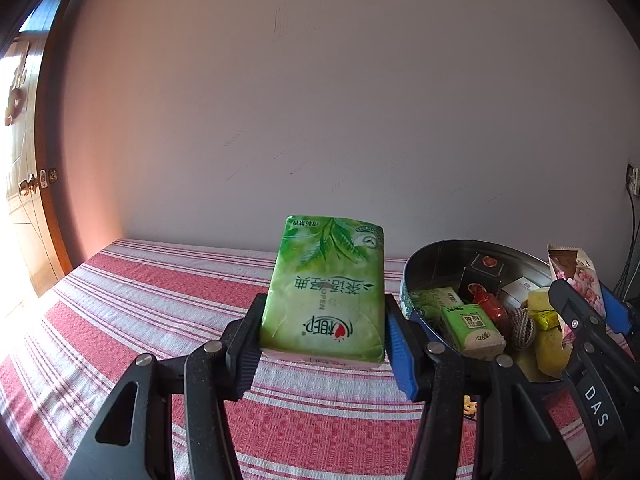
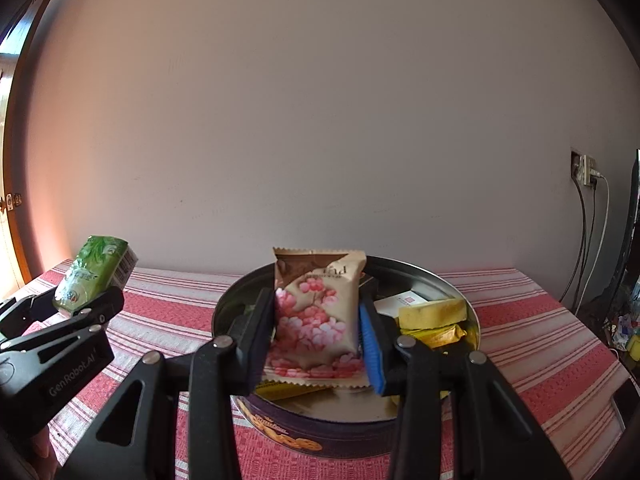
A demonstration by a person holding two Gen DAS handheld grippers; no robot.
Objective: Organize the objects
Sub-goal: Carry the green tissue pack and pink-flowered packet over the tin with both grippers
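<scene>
My left gripper [image 1: 324, 344] is shut on a green tissue pack [image 1: 326, 292] and holds it above the red striped tablecloth [image 1: 160, 304], left of the round metal tin [image 1: 440, 256]. The pack also shows in the right wrist view [image 2: 94, 272]. My right gripper [image 2: 318, 336] is shut on a beige snack packet with pink flowers [image 2: 320, 308] and holds it over the tin [image 2: 452, 292]. In the left wrist view the packet [image 1: 576, 276] shows at the far right.
The tin holds a small green tissue pack [image 1: 472, 328], a red wrapped sweet [image 1: 490, 304], a dark box [image 1: 484, 272], yellow sponges [image 2: 434, 314] and a white card [image 2: 402, 302]. A wall stands behind the table. A door [image 1: 24, 200] is at the left, a socket with cables [image 2: 584, 168] at the right.
</scene>
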